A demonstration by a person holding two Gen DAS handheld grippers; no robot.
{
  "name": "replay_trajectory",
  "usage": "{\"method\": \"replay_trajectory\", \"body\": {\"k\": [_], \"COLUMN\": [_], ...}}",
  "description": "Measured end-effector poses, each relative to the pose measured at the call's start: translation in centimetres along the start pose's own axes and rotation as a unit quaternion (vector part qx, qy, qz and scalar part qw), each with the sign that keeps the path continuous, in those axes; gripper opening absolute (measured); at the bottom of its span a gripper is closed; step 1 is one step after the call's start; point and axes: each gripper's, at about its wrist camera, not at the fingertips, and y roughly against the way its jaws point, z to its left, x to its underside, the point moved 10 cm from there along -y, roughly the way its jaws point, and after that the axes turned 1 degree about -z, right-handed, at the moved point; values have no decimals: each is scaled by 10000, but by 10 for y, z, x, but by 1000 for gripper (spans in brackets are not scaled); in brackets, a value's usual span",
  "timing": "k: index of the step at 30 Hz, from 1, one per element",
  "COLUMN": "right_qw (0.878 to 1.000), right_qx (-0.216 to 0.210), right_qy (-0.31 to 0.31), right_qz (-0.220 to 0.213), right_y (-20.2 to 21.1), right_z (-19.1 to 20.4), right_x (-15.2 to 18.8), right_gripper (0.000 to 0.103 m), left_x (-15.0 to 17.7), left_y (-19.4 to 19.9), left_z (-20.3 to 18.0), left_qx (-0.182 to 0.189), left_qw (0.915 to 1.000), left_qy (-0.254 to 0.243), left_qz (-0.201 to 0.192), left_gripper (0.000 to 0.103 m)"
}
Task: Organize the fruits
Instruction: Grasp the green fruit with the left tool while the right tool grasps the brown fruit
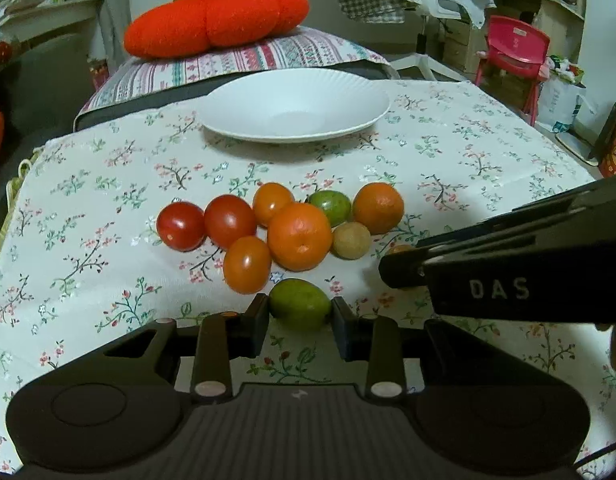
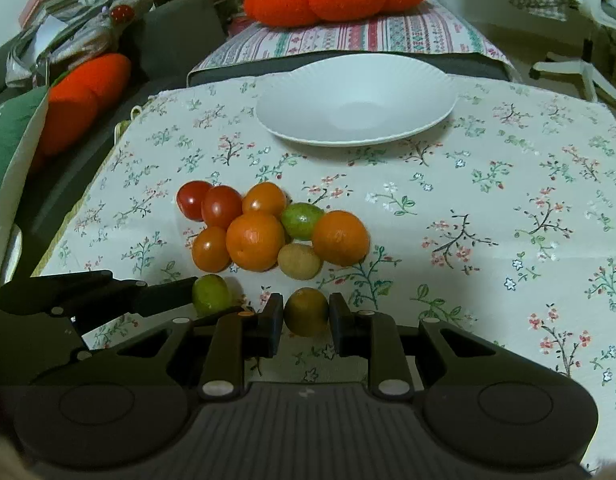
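Green fruit (image 1: 299, 303) sits between the left gripper (image 1: 299, 320) pads, both touching it, on the floral cloth (image 1: 87, 240). Right gripper (image 2: 305, 318) pinches a brownish-green fruit (image 2: 305, 311) the same way, just beside. Remaining fruit cluster (image 1: 283, 228) lies ahead of both; white plate (image 1: 243, 120) beyond it holds nothing.

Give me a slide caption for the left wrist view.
Left claw closed on a green fruit near the fruit cluster, white plate beyond.
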Motion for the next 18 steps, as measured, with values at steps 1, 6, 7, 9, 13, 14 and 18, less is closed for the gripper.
{"method": "replay_trajectory", "body": {"k": [1,6,7,9,13,14,18], "right_qw": [10000,10000,9999,9998,9995,9994,9987], "right_qx": [16,51,58,58,102,110,152], "right_qy": [6,-6,-4,-18,-92,-110,-146], "right_qz": [-11,-76,-115,-180,-288,-312,-466], "right_y": [0,3,5,8,12,13,20], "right_z": [0,-3,-3,-4,-11,-13,-21], "right_x": [0,-3,-5,-8,-15,-16,-29], "right_gripper": [22,22,22,22,22,22,22], "left_x": [-1,-4,-5,-7,-20,-24,-39], "left_y": [2,6,7,9,18,20,22], "left_z": [0,2,3,5,12,15,26], "left_qx": [10,-83,-95,-82,-12,-24,-56], "left_qw": [10000,9999,9999,9999,9994,9991,9980], "left_qy": [-1,-18,-5,66,212,227,311], "left_qz": [-21,-84,-90,-120,-290,-360,-555], "left_gripper": [13,13,13,13,13,13,13]}}
